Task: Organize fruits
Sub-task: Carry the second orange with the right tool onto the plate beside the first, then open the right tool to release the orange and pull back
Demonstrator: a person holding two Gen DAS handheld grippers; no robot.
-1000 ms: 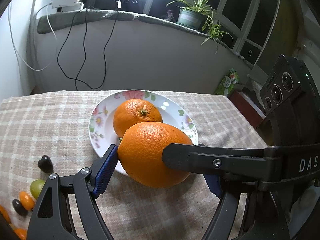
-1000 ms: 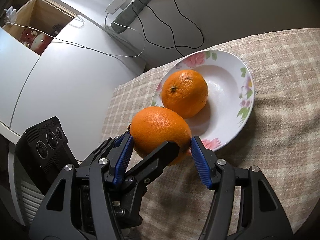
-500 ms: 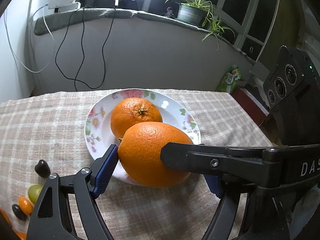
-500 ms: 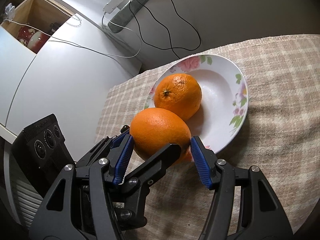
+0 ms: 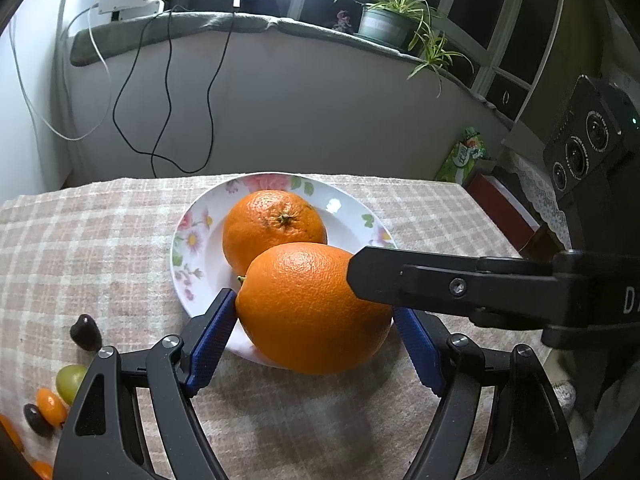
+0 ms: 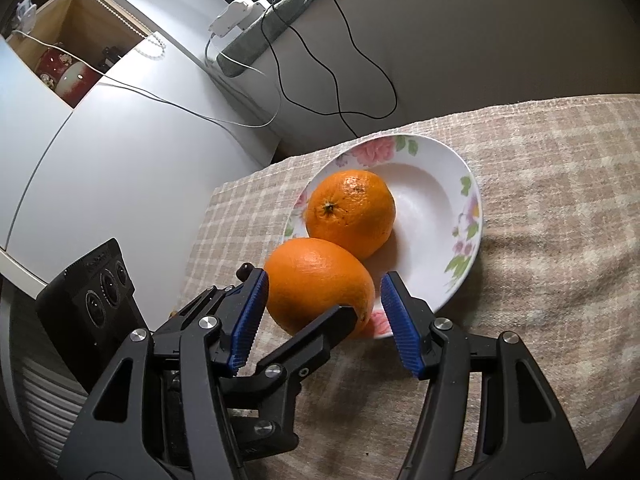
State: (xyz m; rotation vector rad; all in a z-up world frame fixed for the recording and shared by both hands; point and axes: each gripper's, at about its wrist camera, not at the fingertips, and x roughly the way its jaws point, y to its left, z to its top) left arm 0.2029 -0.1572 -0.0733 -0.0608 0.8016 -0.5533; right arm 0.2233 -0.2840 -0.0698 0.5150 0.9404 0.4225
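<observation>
A large orange (image 5: 314,308) sits between the blue pads of my left gripper (image 5: 316,336), which is shut on it over the near rim of a white floral plate (image 5: 192,240). A second orange (image 5: 274,226) lies in the plate. In the right wrist view my right gripper (image 6: 324,312) stands around the same held orange (image 6: 318,284); its left pad touches it, its right pad stands a little off. The plate (image 6: 444,208) and the second orange (image 6: 352,212) lie just beyond.
Small fruits lie on the checked cloth at the left: a dark one (image 5: 85,332), a green one (image 5: 71,380), an orange one (image 5: 51,406). A grey wall with cables rises behind the table. A white cabinet (image 6: 100,140) stands left of the table.
Both grippers have moved with the large orange toward the plate, so it overlaps the near rim more. The right gripper's right pad has come away from the orange.
</observation>
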